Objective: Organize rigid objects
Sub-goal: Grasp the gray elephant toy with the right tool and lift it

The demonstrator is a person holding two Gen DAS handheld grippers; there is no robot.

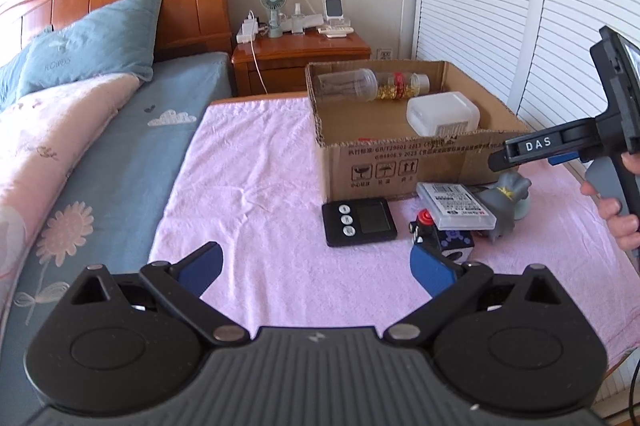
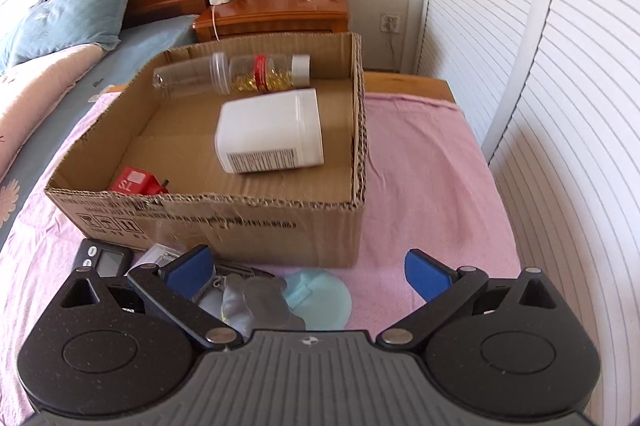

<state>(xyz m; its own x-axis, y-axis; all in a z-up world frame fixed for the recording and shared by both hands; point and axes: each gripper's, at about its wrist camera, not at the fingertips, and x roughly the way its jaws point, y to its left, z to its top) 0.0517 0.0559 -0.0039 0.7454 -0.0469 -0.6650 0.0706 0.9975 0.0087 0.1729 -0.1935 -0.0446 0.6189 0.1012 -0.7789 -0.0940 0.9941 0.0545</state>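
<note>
The left gripper (image 1: 316, 268) hangs low over the pink towel (image 1: 256, 185), its blue-padded fingers spread wide with nothing between them. Just past its right finger sits a dark cube (image 1: 444, 242) with a red knob, and beside that a black timer (image 1: 359, 222) lies flat on the towel. A clear flat case (image 1: 456, 205) rests partly on the cube, touching a grey figure (image 1: 508, 201) on a pale green base. Only the left view shows this whole cluster. It also shows the right gripper (image 1: 500, 161) from the side, held in a hand (image 1: 616, 214) above the figure; from that angle its fingers look like one dark tip, so their gap cannot be read there.

The right view settles it: the right gripper (image 2: 308, 270) has its fingers wide apart and empty. Below it the figure (image 2: 248, 302) and its round base (image 2: 324, 294) are seen from above, with the timer (image 2: 106, 260) and case (image 2: 160, 256) peeking out at the left.

Beyond stands the open cardboard box (image 2: 224, 226). The right view looks into it: a red block (image 2: 138, 181) in the near corner, which the left view barely shows, a white jar (image 2: 272, 135) on its side, and at the far wall a clear bottle (image 2: 192, 77) end to end with a pill bottle (image 2: 268, 73). Farther off are a nightstand (image 1: 300, 61) and a bed (image 1: 100, 129).
</note>
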